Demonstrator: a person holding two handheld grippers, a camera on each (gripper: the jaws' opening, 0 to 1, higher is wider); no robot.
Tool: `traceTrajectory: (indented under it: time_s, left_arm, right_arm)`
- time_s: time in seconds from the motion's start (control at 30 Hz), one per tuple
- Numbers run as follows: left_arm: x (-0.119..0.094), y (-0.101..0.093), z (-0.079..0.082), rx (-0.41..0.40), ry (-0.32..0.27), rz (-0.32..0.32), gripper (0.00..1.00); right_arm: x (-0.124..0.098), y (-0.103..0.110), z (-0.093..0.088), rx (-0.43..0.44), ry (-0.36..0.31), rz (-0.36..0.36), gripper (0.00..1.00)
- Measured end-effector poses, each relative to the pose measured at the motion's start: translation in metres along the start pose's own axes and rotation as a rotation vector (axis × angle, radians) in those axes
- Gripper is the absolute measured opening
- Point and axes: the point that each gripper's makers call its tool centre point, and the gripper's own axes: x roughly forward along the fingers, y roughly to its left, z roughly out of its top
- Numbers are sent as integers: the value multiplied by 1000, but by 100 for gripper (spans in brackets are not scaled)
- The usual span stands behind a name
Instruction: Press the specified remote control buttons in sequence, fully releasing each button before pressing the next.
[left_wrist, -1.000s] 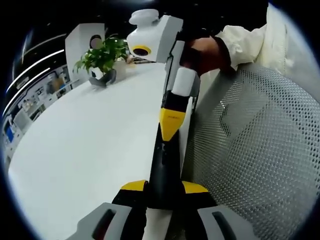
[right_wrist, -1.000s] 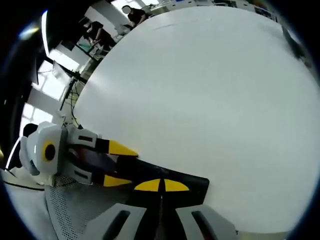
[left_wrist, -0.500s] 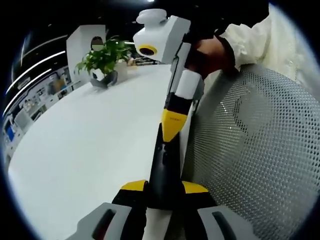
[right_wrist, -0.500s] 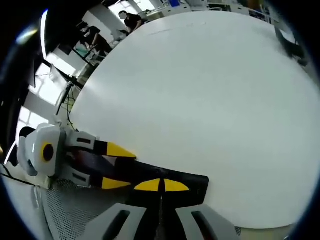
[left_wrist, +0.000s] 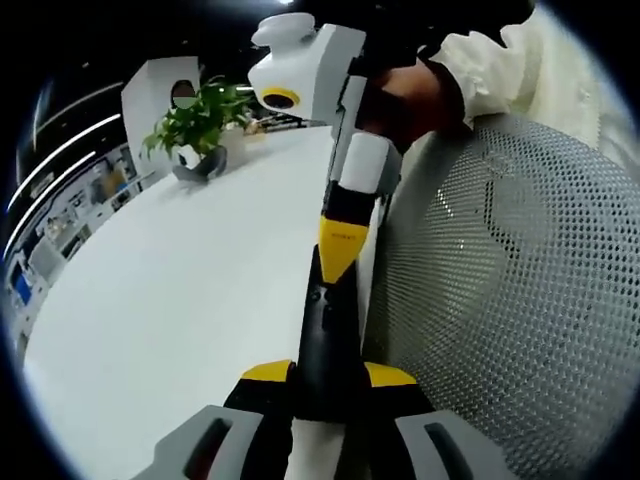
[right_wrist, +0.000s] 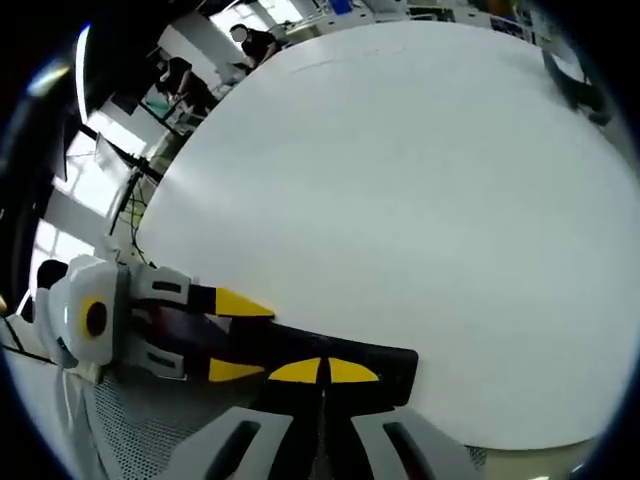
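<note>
A long black remote control (left_wrist: 325, 320) lies along the white table's near edge, and my left gripper (left_wrist: 328, 373) is shut on its near end, one yellow tip on each side. My right gripper (left_wrist: 343, 240) comes down from above with a hand behind it. It is shut, and its joined yellow tips rest on the remote's top face. In the right gripper view, the right gripper (right_wrist: 322, 371) is shut with its tips on the remote (right_wrist: 390, 360). The left gripper (right_wrist: 238, 336) clamps the remote from the left there.
The white table (left_wrist: 180, 300) stretches away with a potted plant (left_wrist: 200, 125) at its far end. A grey mesh chair back (left_wrist: 500, 300) stands right beside the remote. Desks and a person (right_wrist: 250, 40) are beyond the table's far side.
Both views have shifted slightly with the hands. The right gripper's tips stay on the remote and the left gripper keeps its hold.
</note>
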Motion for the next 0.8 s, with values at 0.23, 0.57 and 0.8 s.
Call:
traceTrajectory:
  time_s: [0.23,0.57,0.8]
  left_arm:
    - [0,0,0,-9,-3,1,25]
    - [0,0,-1,5,12,0,25]
    - [0,-1,-1,44,29,-8,25]
  right_arm:
    - [-2,0,-5,-22,27,-26,0]
    - [-11,-12,-23,-18,99,-133,0]
    - [-12,-11,-19,-45,92,-133,0]
